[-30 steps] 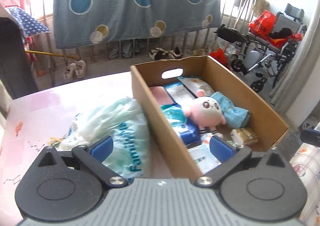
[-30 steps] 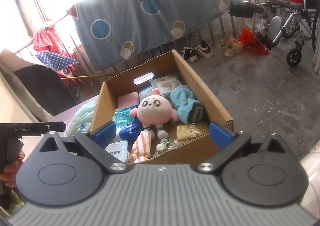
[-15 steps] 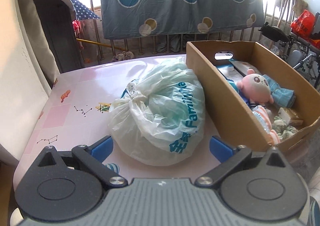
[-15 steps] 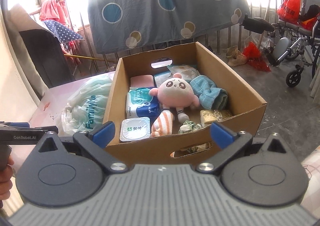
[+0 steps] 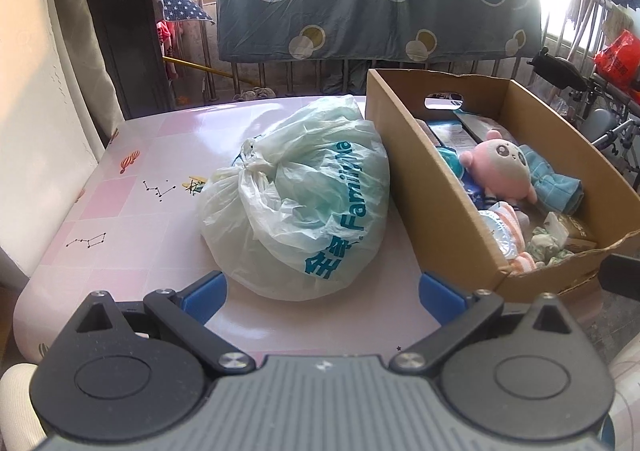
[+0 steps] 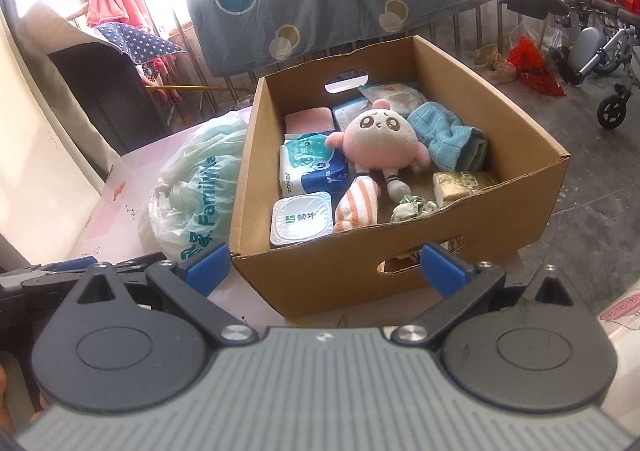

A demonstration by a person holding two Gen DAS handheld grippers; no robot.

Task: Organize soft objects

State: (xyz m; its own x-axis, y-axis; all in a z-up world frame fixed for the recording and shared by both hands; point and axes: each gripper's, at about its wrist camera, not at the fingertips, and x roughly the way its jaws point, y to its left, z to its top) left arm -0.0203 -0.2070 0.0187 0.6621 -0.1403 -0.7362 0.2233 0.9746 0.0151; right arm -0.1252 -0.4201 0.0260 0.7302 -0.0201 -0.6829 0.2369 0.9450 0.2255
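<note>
A tied plastic bag (image 5: 304, 203) sits on a pink desk (image 5: 132, 211), touching a cardboard box (image 6: 400, 271) that holds a pink plush (image 6: 378, 139), towel (image 6: 448, 139) and packets. Both claws, left (image 5: 322, 291) and right (image 6: 324, 265), are wide and empty. Best approach: lower the left claw over the bag's knot (image 5: 250, 167) and pinch there.
</note>
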